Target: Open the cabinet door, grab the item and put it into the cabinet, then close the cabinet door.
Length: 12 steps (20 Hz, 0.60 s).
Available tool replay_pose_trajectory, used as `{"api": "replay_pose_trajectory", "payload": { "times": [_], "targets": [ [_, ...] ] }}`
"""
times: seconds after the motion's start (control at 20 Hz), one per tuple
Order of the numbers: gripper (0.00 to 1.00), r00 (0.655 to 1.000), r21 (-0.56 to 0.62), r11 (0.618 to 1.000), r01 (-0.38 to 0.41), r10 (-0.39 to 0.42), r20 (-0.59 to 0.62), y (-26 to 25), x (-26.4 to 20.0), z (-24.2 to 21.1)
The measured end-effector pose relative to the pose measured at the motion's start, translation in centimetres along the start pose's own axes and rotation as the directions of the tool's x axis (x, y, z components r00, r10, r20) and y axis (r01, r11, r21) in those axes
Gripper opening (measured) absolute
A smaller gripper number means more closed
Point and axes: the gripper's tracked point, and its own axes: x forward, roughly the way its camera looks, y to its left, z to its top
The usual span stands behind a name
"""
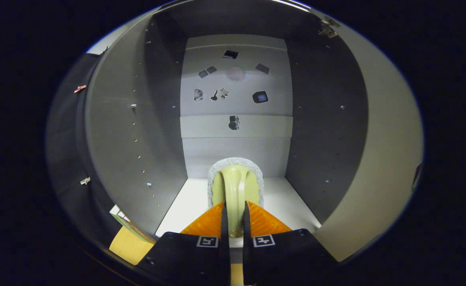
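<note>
My gripper [235, 218] is shut on the pale green handle of a scrubbing brush [236, 182], whose grey fuzzy pad rims its head just ahead of the fingertips. The brush hangs inside the open grey cabinet [328, 131], a little above its white floor [288, 202]. Beyond the brush rises the cabinet's back wall [235, 95], which carries several small stickers and a dark fitting on a crossbar. The cabinet door [384, 159] stands swung open to the right of the fingers.
The cabinet's left side wall [113, 139] has rows of small shelf-pin holes and screws. Below the cabinet's front edge on the left, a tan surface [127, 242] and a corner of a box show. Dark booth cloth lies further left.
</note>
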Motion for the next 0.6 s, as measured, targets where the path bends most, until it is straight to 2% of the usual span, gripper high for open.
{"api": "replay_pose_trajectory", "payload": {
  "times": [0.25, 0.4, 0.55, 0.6],
  "targets": [
    [0.16, 1.000, 0.038, 0.999, -0.015, 0.015, -0.002, 0.3, 5.0, -1.5],
    [0.21, 1.000, 0.047, 0.999, -0.021, 0.020, 0.010, 0.5, 6.7, -1.9],
    [0.22, 1.000, 0.049, 0.998, -0.025, 0.026, -0.009, 0.5, 7.9, -2.9],
    [0.25, 1.000, 0.052, 0.998, -0.027, 0.028, -0.014, 0.5, 8.3, -3.2]
  ]
}}
